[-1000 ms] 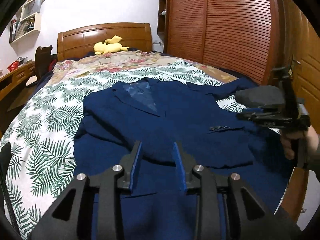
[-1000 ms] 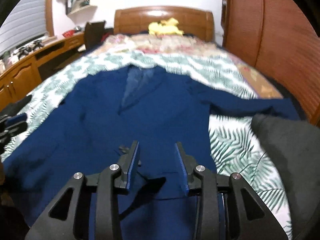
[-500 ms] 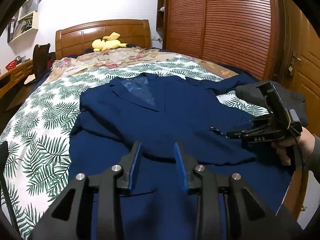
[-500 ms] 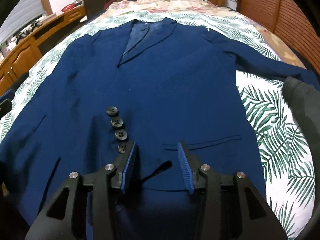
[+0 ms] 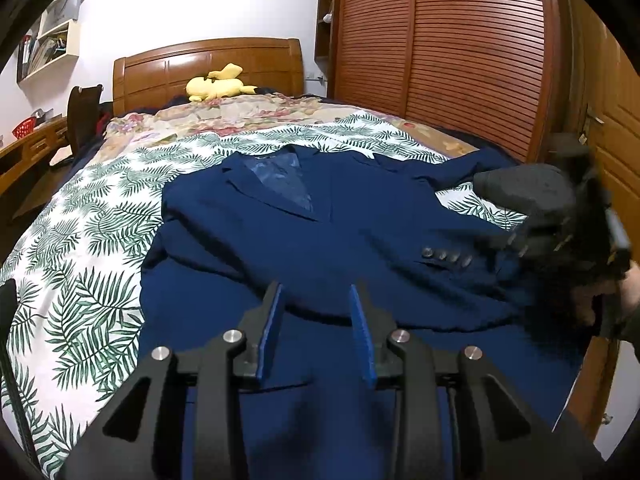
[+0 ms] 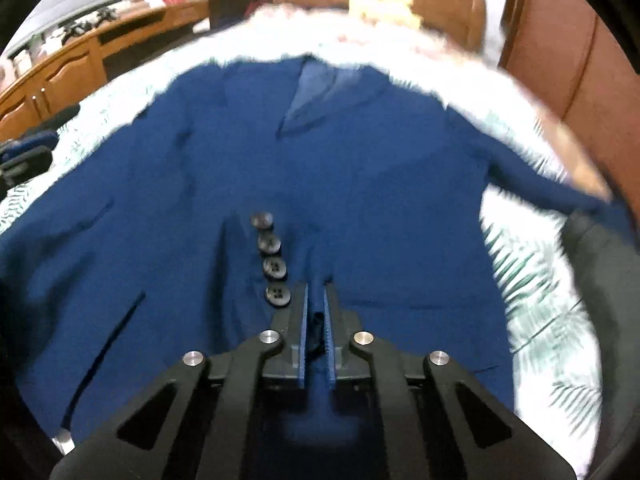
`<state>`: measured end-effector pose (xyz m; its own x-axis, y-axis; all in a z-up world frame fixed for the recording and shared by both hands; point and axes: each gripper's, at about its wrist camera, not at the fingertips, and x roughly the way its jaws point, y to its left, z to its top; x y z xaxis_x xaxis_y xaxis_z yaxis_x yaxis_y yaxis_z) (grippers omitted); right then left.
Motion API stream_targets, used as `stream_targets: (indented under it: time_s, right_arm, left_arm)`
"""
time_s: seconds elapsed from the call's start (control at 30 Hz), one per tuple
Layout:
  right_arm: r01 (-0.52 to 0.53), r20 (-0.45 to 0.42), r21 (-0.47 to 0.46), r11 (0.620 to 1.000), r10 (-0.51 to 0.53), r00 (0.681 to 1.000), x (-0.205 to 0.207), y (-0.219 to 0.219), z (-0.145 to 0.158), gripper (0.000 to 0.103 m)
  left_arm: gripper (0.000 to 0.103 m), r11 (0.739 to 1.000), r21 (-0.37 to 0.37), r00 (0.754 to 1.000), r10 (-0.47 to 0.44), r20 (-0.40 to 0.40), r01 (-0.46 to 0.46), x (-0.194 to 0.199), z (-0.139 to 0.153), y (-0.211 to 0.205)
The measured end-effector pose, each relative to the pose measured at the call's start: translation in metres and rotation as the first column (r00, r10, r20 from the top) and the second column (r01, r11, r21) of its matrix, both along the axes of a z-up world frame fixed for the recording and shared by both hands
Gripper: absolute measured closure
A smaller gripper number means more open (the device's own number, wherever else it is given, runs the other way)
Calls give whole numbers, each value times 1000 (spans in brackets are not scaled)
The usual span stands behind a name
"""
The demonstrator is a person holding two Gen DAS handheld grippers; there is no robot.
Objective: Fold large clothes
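A navy blue suit jacket [image 5: 320, 240] lies front up on the leaf-print bedspread [image 5: 88, 240], collar toward the headboard. One sleeve is folded across its front, and a row of dark cuff buttons [image 6: 272, 264] shows there. My right gripper [image 6: 316, 292] is shut on a pinch of blue cloth just right of those buttons. In the left wrist view the right gripper [image 5: 560, 240] is blurred at the right edge, held by a hand [image 5: 628, 292]. My left gripper [image 5: 316, 300] hovers over the jacket's near hem with its jaws apart and nothing pressed between them.
A dark grey garment [image 5: 528, 192] lies at the bed's right edge beside the jacket's outstretched sleeve [image 5: 460, 168]. A yellow plush toy [image 5: 218, 86] rests by the wooden headboard [image 5: 208, 64]. Slatted wardrobe doors [image 5: 440, 60] stand to the right, a wooden desk [image 6: 60, 80] to the left.
The right gripper moved in lower toward the cuff buttons and its jaws closed on the cloth beside them. The left gripper stayed where it was.
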<state>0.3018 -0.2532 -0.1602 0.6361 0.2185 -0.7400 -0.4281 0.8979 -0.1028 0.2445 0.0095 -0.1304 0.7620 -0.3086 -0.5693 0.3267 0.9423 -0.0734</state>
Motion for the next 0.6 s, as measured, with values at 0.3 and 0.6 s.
stream_targets:
  time_s: [0.3,0.6]
  right_arm:
    - [168,289,63,984,-179,940,-24,-27,81,100]
    - [271,86,36,962,-273,958,16,-49,36,83]
  left_arm:
    - [70,1000,-15,1000,10,3,-10,-1,1,3]
    - [70,1000,-24,1000,7,11,-6,-1,3,1]
